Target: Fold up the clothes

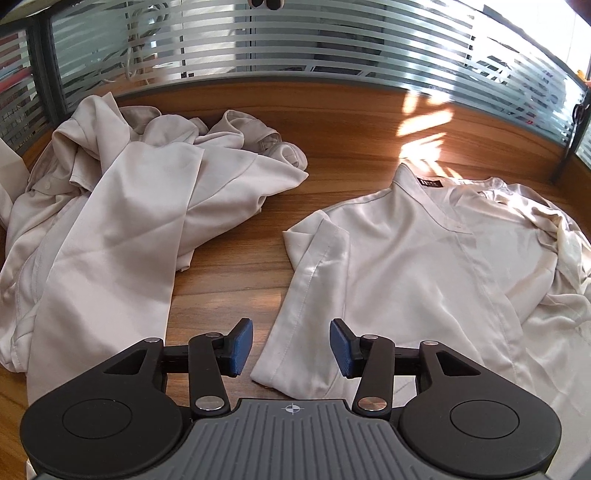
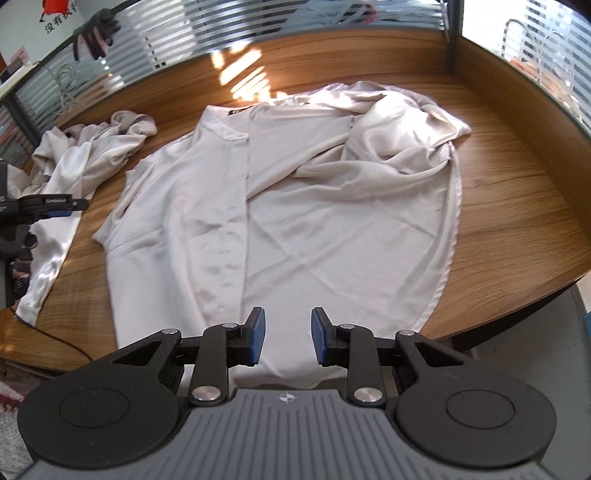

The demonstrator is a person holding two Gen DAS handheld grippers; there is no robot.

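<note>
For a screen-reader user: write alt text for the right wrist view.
A pale shirt lies spread front-up on a wooden table, its right side bunched up. The open right gripper hovers over its near hem, holding nothing. A second crumpled garment lies at far left.

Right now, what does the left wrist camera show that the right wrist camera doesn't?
Only the left wrist view shows the whole crumpled pile of clothes and the shirt's neck label clearly. Only the right wrist view shows the shirt's bunched right side, the table edge and a dark glove on the partition. Both show the spread shirt and open jaws holding nothing.
</note>
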